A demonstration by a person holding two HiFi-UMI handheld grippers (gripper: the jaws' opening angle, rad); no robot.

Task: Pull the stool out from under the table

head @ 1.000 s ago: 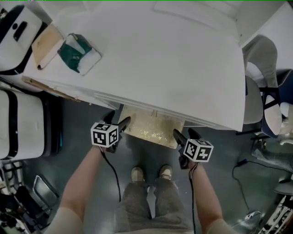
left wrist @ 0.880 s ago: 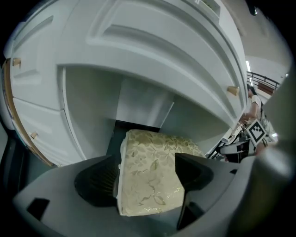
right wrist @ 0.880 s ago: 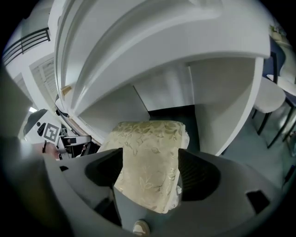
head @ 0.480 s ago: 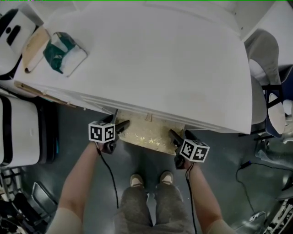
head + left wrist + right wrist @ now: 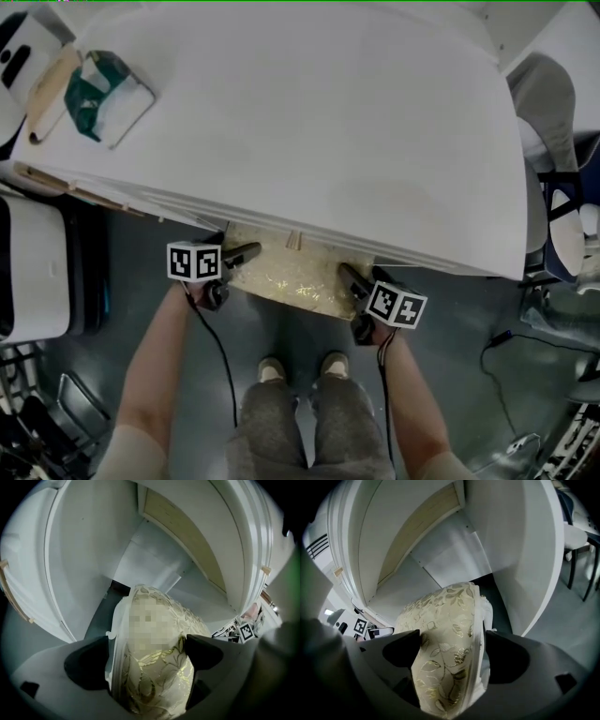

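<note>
One white desk [image 5: 309,131] fills the upper head view, its near edge running slantwise across. Below it, grey floor [image 5: 469,319]. Tucked mostly under the desk, the stool [image 5: 286,274]: only the near strip of its cream seat, patterned with gold leaves, shows past the desk edge.

At the seat's left end, the left tool [image 5: 240,253]; at its right end, the right tool [image 5: 360,278]. Both are angled down and in toward the desk.

Left gripper view: jaws wide, having just been opening. The seat edge stands between them and fills the gap, pads just beside the cushion. Right gripper view: much the same, mirrored. Jaws wide, just been opening, seat edge between them.

On the desk's far left corner, a green-and-white packet [image 5: 98,94], well apart from both tools. The person's shoes [image 5: 272,368] stand on the floor, near the seat's front edge.
</note>
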